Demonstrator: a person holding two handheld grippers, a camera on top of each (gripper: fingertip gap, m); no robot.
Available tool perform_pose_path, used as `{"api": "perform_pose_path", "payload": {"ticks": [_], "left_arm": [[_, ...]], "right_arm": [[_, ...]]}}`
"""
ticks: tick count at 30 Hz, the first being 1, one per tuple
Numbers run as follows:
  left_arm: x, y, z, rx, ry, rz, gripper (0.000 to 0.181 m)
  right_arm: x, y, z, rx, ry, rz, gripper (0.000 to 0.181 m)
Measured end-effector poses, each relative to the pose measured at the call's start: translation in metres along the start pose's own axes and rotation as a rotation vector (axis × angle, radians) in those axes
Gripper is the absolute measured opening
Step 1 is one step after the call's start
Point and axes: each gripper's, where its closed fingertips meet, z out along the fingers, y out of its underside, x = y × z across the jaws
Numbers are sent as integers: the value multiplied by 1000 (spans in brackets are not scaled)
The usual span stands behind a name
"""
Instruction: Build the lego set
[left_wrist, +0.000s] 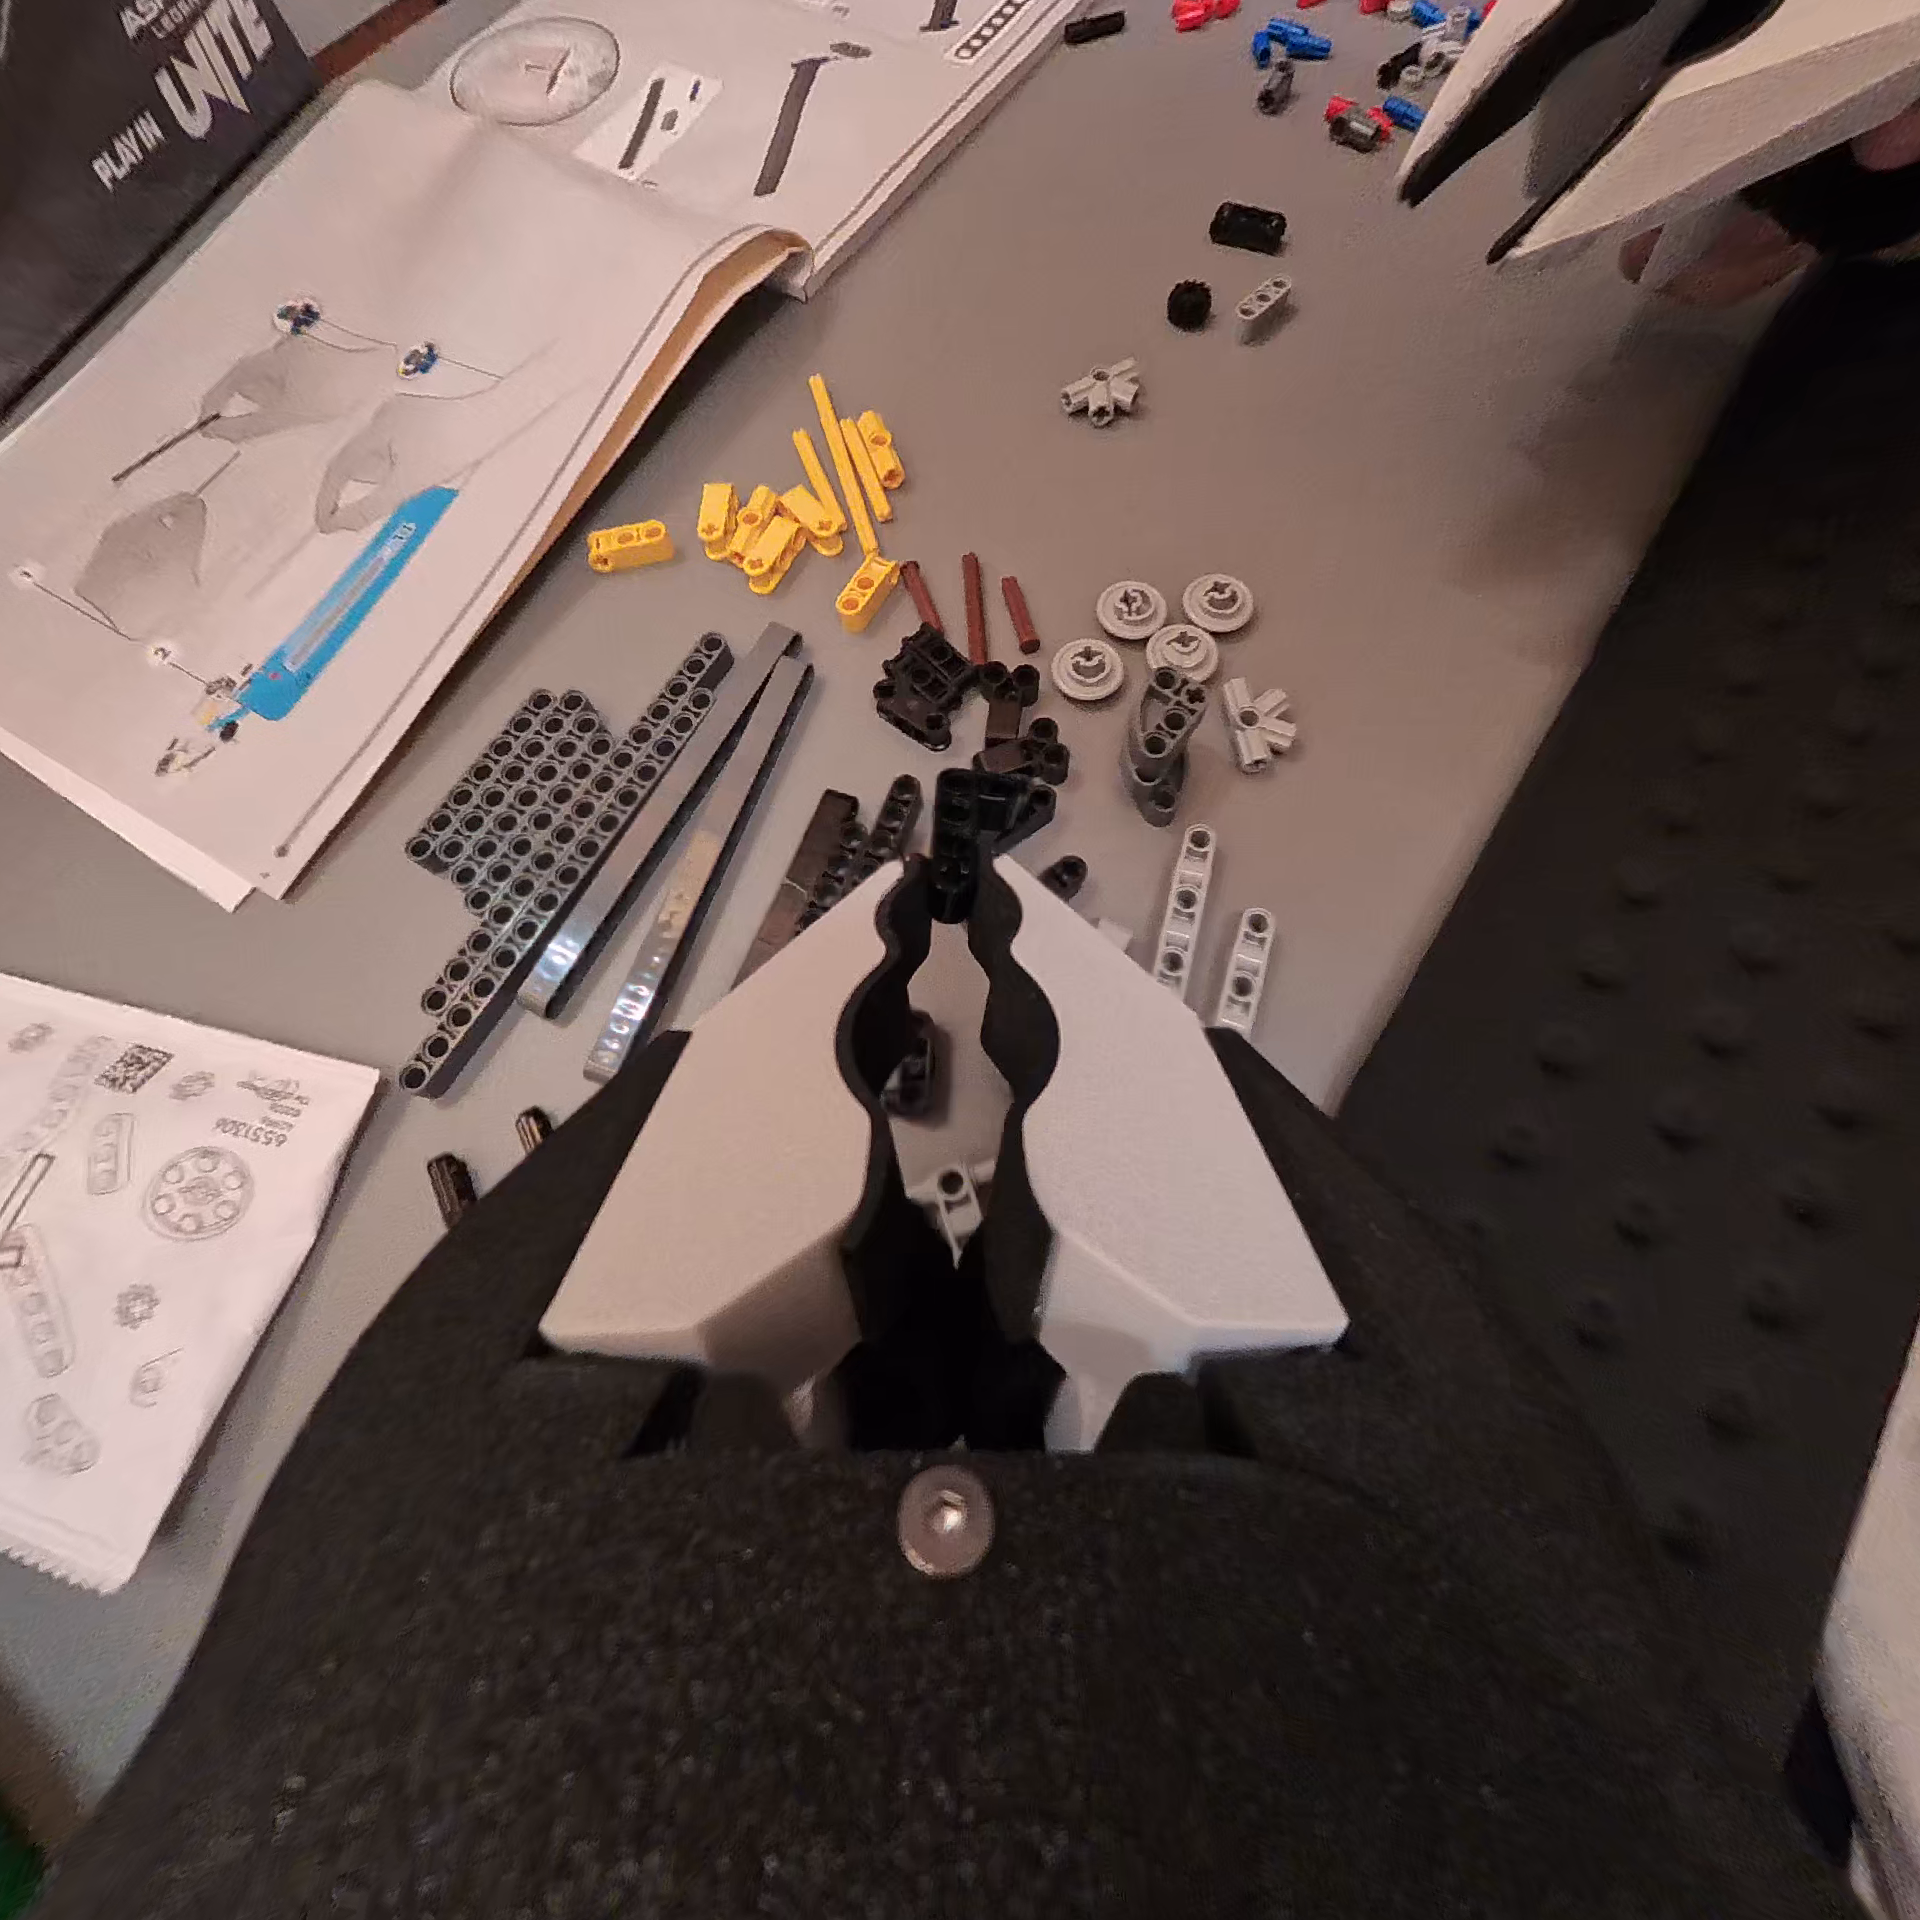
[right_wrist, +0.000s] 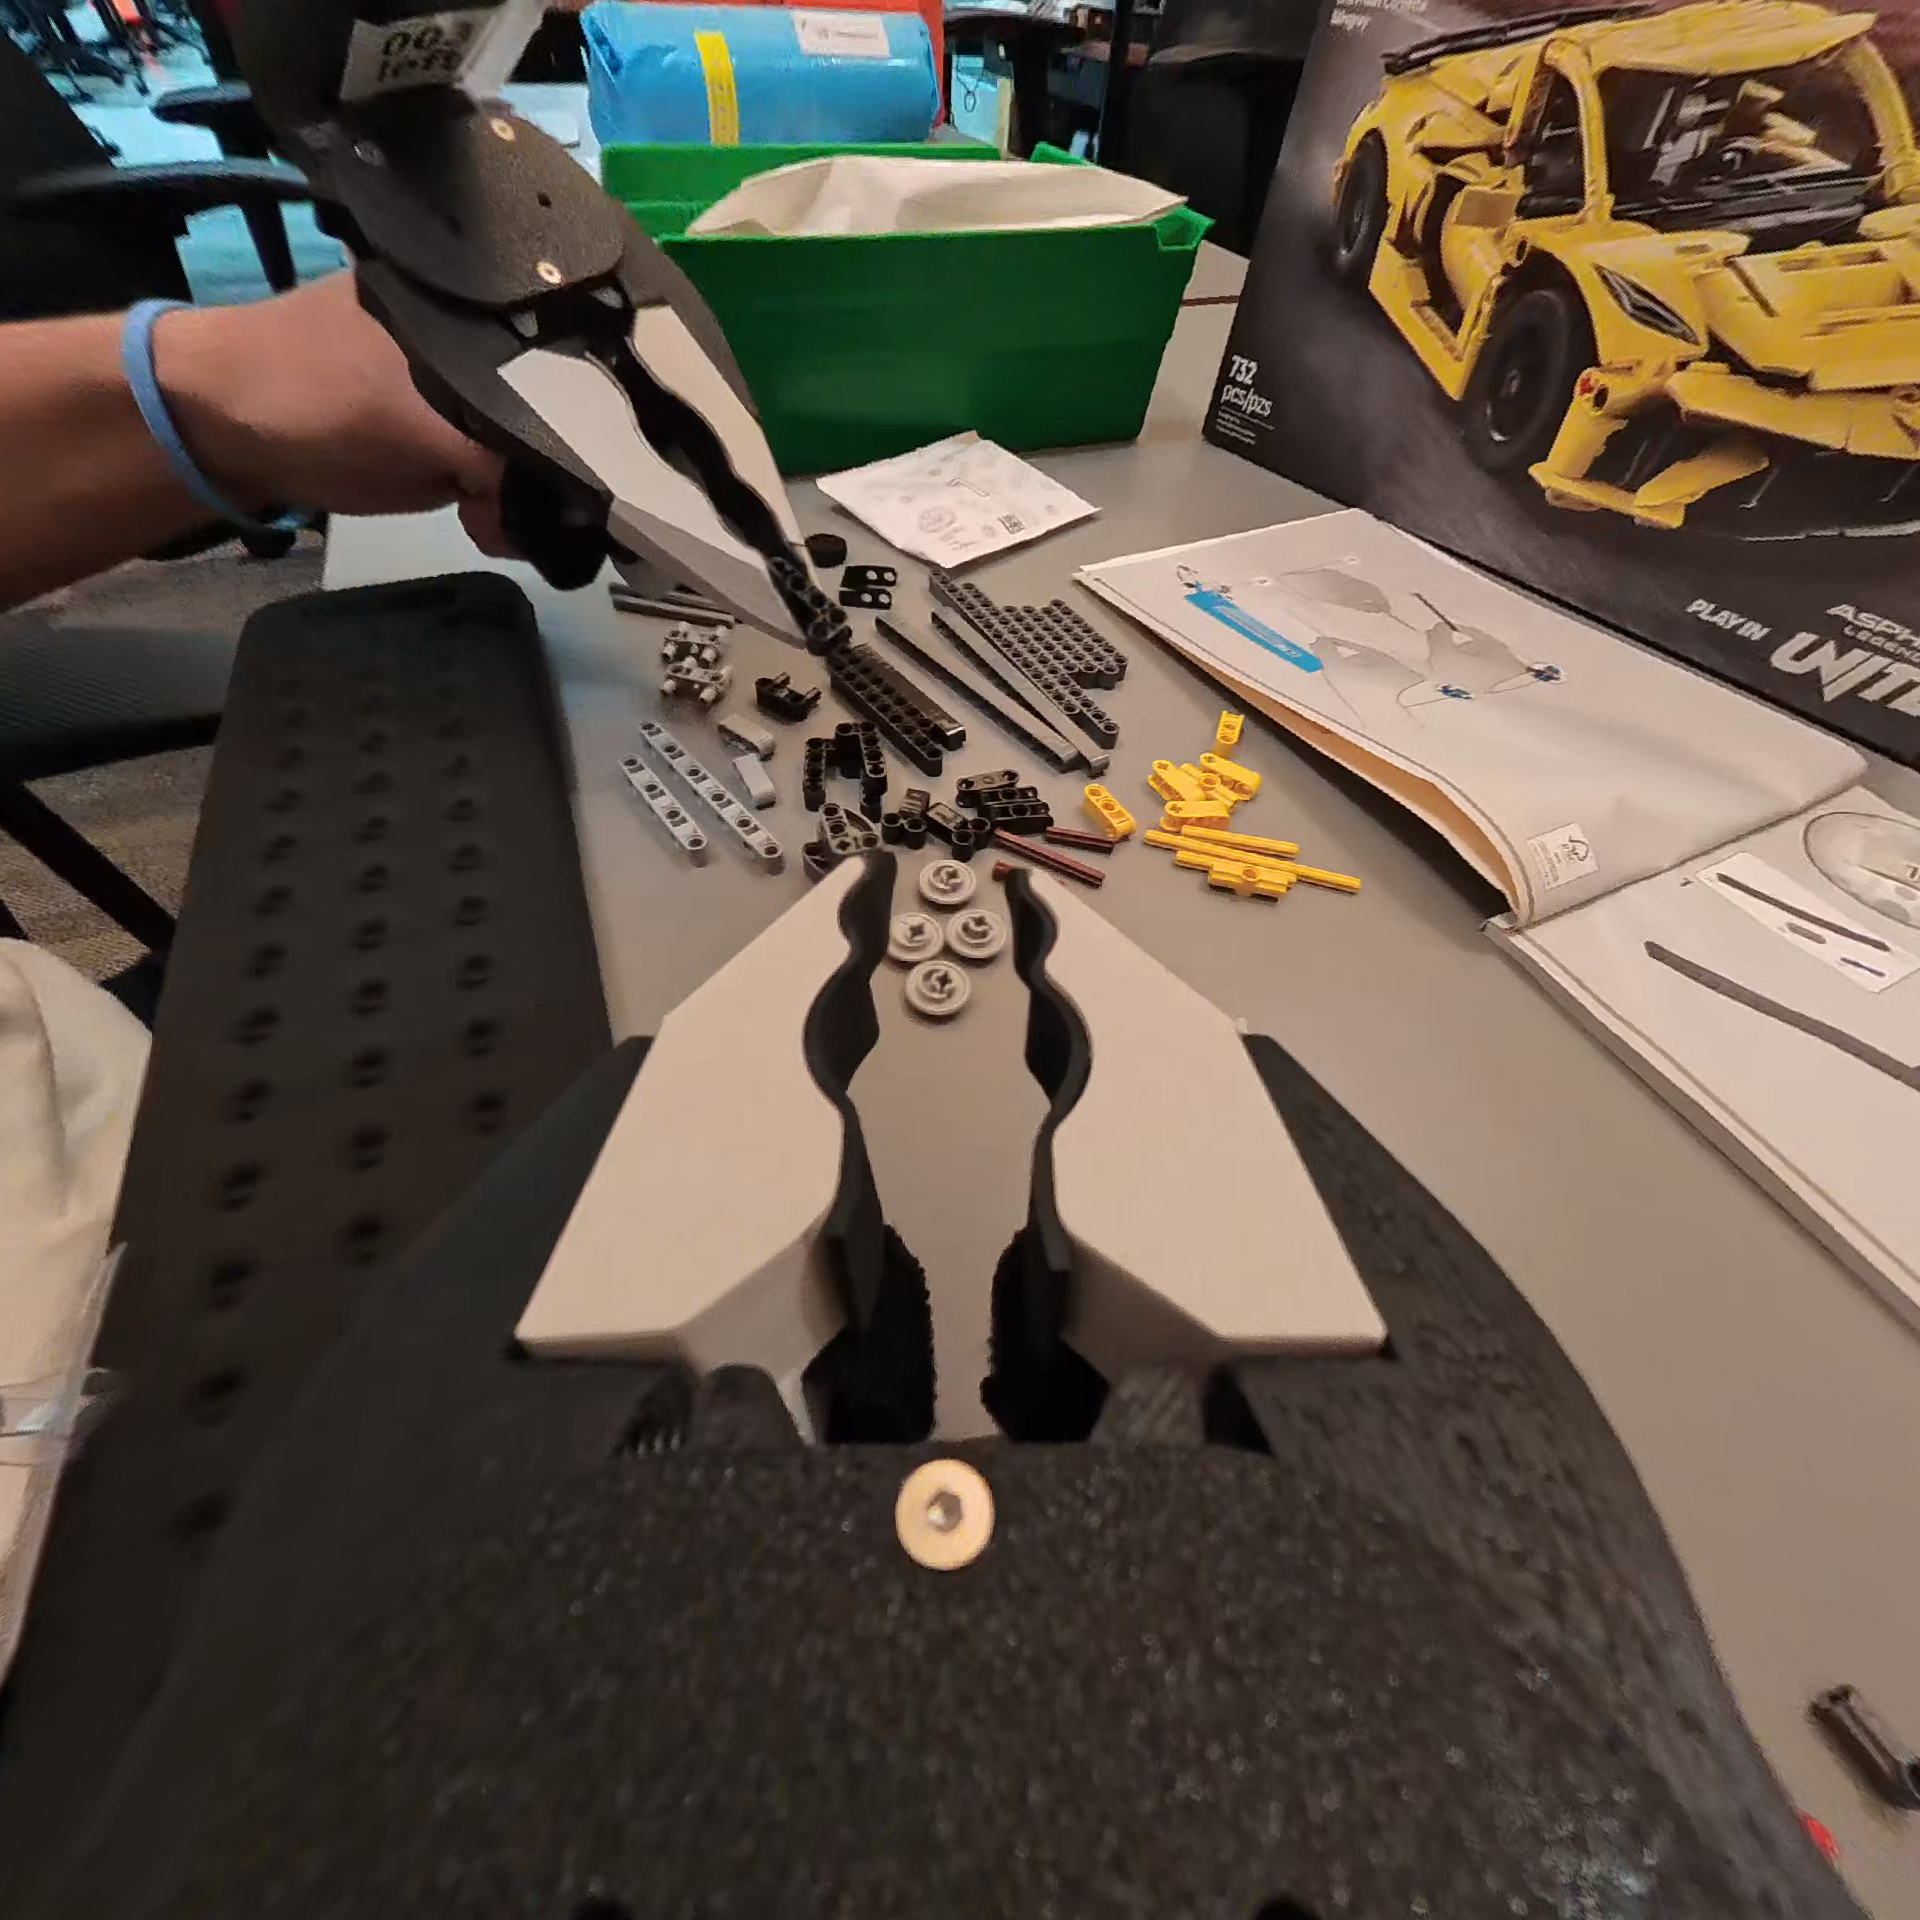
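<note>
The grey table (right_wrist: 1351, 1143) carries everything, sorted for building. The box (right_wrist: 1610, 312) stands upper right and the manual (right_wrist: 1455, 707) lies open below it, readable while working. Loose parts sit grouped by colour at frame centre — black beams (right_wrist: 1039, 644), yellow pieces (right_wrist: 1226, 821), grey discs (right_wrist: 945, 935). The left gripper (left_wrist: 951, 894) pinches a small black connector (left_wrist: 961, 821) at its tips, lifted from the pile. The right gripper (right_wrist: 940, 883) hangs empty — jaws apart above the discs.

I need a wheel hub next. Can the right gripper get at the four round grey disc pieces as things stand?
Probably yes. The right gripper is open and empty, with the four round grey disc pieces lying flat on the grey table straight ahead between its fingers, nothing over them. The left gripper works farther off.
</note>
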Motion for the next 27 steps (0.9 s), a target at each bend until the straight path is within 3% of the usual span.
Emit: {"api": "perform_pose_path", "payload": {"ticks": [10, 24, 27], "left_arm": [[3, 7, 30, -63, 62, 75, 5], [6, 8, 32, -71, 57, 102, 18], [7, 1, 27, -47, 49, 97, 20]], "right_arm": [[1, 6, 1, -13, 7, -20, 19], [2, 13, 4, -44, -1, -6, 19], [14, 16, -3, -56, 59, 4, 20]]}}
